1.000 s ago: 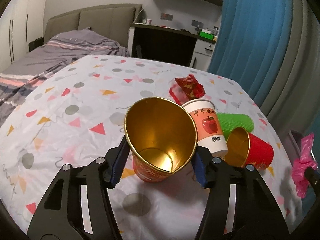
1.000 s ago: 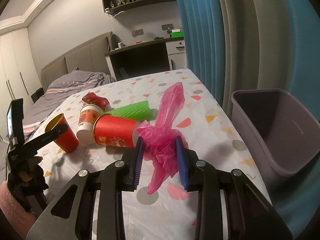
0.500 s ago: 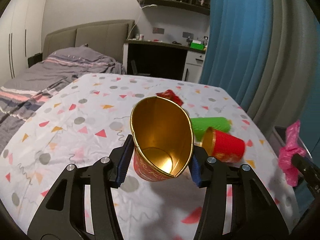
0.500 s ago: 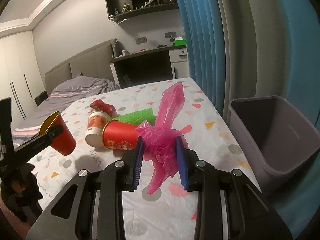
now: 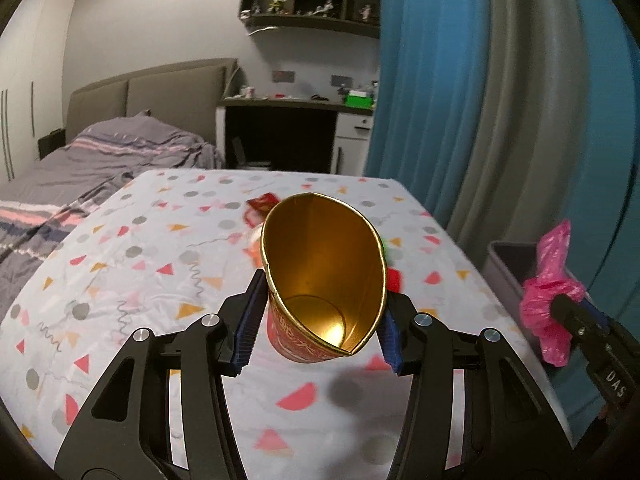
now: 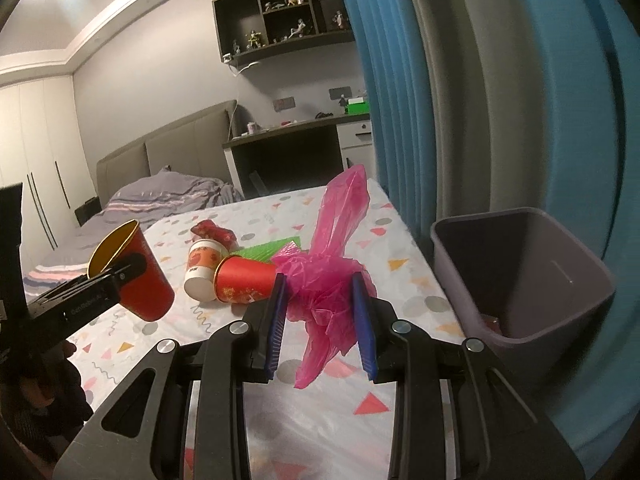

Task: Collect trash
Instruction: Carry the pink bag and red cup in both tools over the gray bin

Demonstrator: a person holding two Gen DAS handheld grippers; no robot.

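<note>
My left gripper [image 5: 318, 322] is shut on a red paper cup with a gold inside [image 5: 324, 280], squeezed oval and held above the table; the cup also shows in the right wrist view [image 6: 138, 272]. My right gripper [image 6: 322, 316] is shut on a crumpled pink plastic bag [image 6: 328, 276], which also shows in the left wrist view [image 5: 550, 292]. On the table lie another red cup on its side [image 6: 244, 280], a white cup with an apple print [image 6: 202, 264], a green ribbed sleeve [image 6: 272, 249] and a red wrapper [image 6: 212, 232].
A grey plastic bin [image 6: 520, 272] stands to the right of the table, beside the blue curtain [image 6: 400, 100]; it also shows in the left wrist view [image 5: 508, 268]. The table has a spotted cloth [image 5: 140, 240]. A bed [image 5: 80, 160] and a desk [image 5: 288, 132] lie beyond.
Both grippers have risen higher above the table with their loads, and the left gripper's view has turned right towards the bin. The grips have not changed.
</note>
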